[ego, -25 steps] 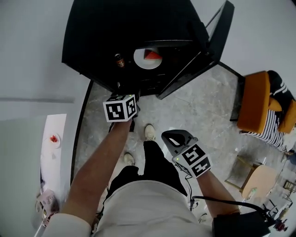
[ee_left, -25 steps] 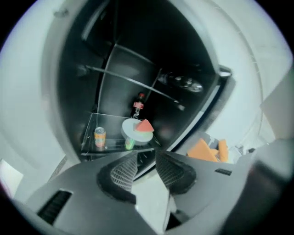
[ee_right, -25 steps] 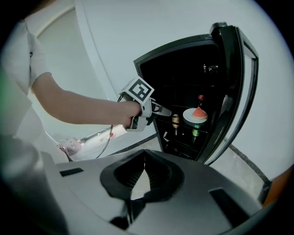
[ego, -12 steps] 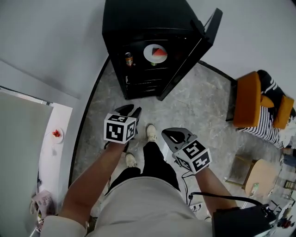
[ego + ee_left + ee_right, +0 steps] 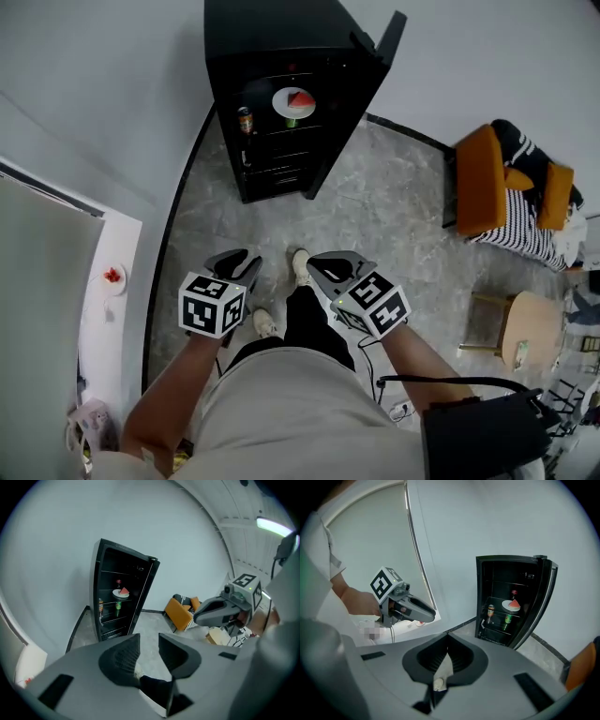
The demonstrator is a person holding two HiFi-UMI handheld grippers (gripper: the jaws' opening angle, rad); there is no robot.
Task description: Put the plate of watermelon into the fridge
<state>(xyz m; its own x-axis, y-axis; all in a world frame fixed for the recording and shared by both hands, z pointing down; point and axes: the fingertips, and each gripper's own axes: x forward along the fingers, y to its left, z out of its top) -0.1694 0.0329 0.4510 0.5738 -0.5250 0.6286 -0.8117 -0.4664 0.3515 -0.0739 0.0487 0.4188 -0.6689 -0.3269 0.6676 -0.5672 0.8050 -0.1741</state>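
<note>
Ahead of my feet, across grey stone floor (image 5: 375,216), stands the tall black fridge (image 5: 272,37), its door (image 5: 361,98) swung open to the right. On a middle shelf inside sits the white plate of watermelon (image 5: 293,101), with a brown can (image 5: 245,119) to its left and a green can (image 5: 291,122) just below. My left tool (image 5: 239,265) hangs low, jaws apart, holding nothing. My right tool (image 5: 323,267), beside it, has its jaws closed together, also empty. Rightward, well apart from the fridge, are an orange armchair (image 5: 483,183) and a round wooden stool (image 5: 525,330). At my left runs a white desk (image 5: 112,328) carrying a small dish of something red (image 5: 112,277).
</note>
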